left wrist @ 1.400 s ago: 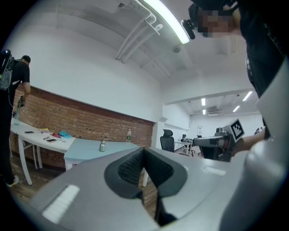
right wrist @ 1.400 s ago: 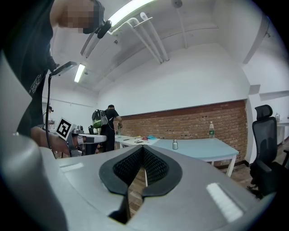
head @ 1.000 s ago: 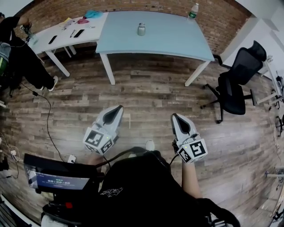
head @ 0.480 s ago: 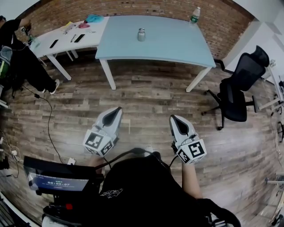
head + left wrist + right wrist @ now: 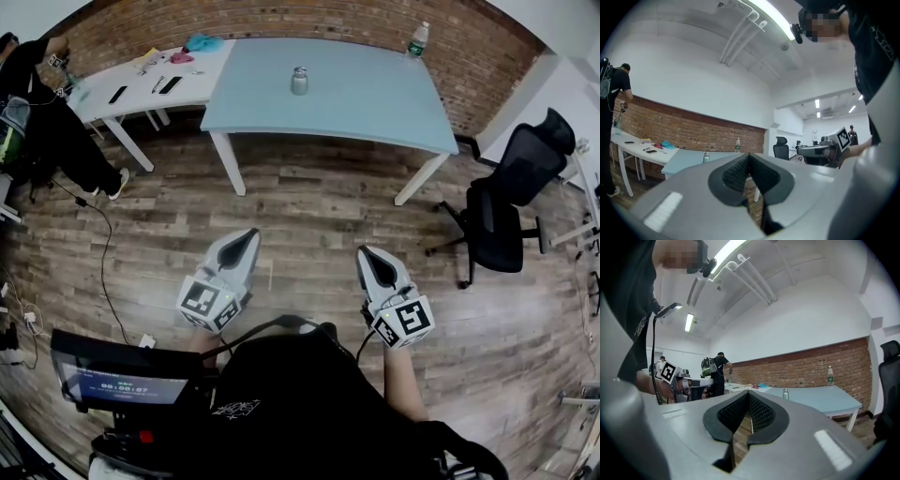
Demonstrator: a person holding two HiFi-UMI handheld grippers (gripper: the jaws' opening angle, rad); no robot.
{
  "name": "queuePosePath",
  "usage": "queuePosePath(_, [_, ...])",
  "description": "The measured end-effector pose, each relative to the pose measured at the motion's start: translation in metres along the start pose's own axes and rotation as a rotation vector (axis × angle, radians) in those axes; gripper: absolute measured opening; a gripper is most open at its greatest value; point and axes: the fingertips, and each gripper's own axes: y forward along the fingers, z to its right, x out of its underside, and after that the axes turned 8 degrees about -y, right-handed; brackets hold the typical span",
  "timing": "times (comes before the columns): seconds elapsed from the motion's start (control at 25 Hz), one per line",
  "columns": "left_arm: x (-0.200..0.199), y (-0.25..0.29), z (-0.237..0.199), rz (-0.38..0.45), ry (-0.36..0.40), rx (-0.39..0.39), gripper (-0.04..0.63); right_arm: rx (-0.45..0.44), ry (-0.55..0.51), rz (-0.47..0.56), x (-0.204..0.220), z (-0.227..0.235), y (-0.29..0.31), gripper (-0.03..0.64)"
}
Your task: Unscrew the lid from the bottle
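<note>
Facing the light-blue table (image 5: 375, 103) from well back on the wood floor (image 5: 319, 202), the person holds both grippers level, side by side. Left gripper (image 5: 247, 236): jaws pressed together, nothing between them. Right gripper (image 5: 367, 253): jaws likewise closed, empty. The small metal bottle (image 5: 299, 81) stands upright, lid on, near the table's middle, well apart from both grippers. A clear plastic bottle (image 5: 418, 39) stands at the table's far right corner.

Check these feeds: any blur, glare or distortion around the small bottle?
Head view: sharp, evenly lit, but fisheye bends the blue table and floor; the small bottle looks tiny. Left gripper view: ceiling strip light blown out, bottle small but clear. Right gripper view: likewise, dark vignette at the corners.
</note>
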Motion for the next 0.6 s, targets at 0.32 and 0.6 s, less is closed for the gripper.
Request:
queuePosePath(0.32, [-0.002,0.012,0.004,0.003,-0.009,-0.005,0.000,-0.021,0.001,-0.008,0.000,0.013,0.002,0.002])
queuePosePath(0.6, [0.001,0.020,0.010,-0.006,-0.009,-0.015,0.000,-0.036,0.004,-0.010,0.002,0.023,0.001,0.002])
